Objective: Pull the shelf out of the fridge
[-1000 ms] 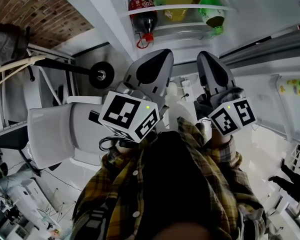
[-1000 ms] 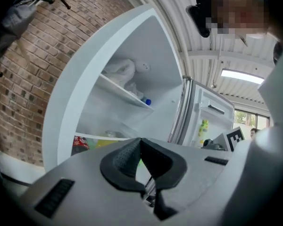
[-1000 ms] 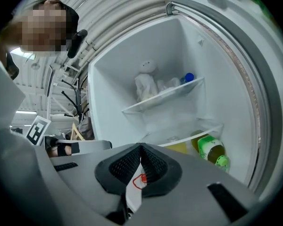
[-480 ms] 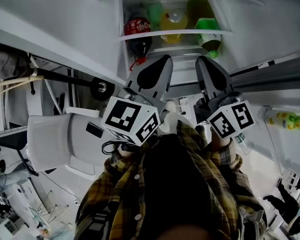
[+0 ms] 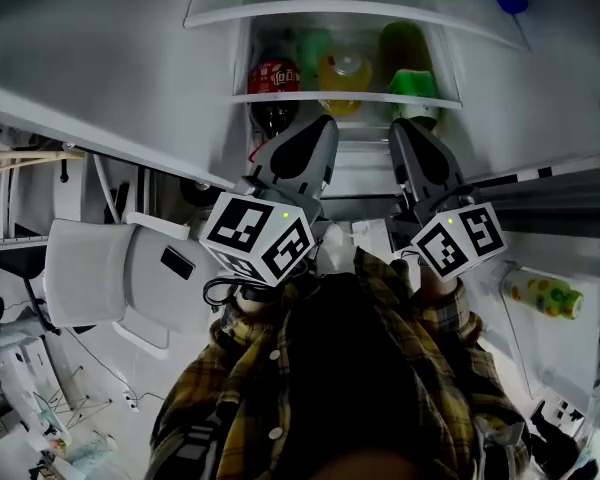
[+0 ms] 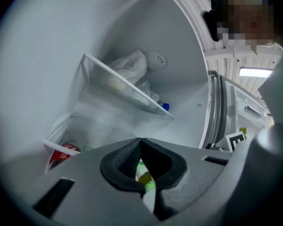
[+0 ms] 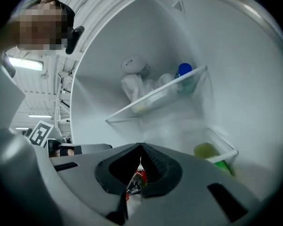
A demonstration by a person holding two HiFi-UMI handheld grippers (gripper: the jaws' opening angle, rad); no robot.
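**Fridge** (image 5: 365, 168): door open, white inside. Two shelves in view, both seated in place.

**Upper shelf** (image 5: 360, 10): clear pane with a white front edge. It carries what seems to be a white bag (image 6: 129, 65), too soft in focus to be sure, and a blue-capped bottle (image 7: 184, 72).

**Lower shelf** (image 5: 340, 97): sits just ahead of both claws, and neither touches it. It holds a red cola bottle (image 5: 273, 76), a yellow bottle (image 5: 345, 68) and a green bottle (image 5: 412, 83).

**Left claw** (image 5: 323, 125): held level and pointing into the fridge. The jaws are closed tip to tip with nothing gripped. The green glimpsed behind its pads (image 6: 127, 157) is a bottle further in.

**Right claw** (image 5: 400, 126): beside the left one and pointing the same way. The jaws are pressed together and empty, with the red bottle label showing beyond them.

**Plaid shirt** (image 5: 330, 388): the person's, filling the lower part of the head view.

**White chair** (image 5: 90, 273): left of the fridge, well apart from it.

**Door bottle** (image 5: 545, 296): yellow-green, lying at the right.
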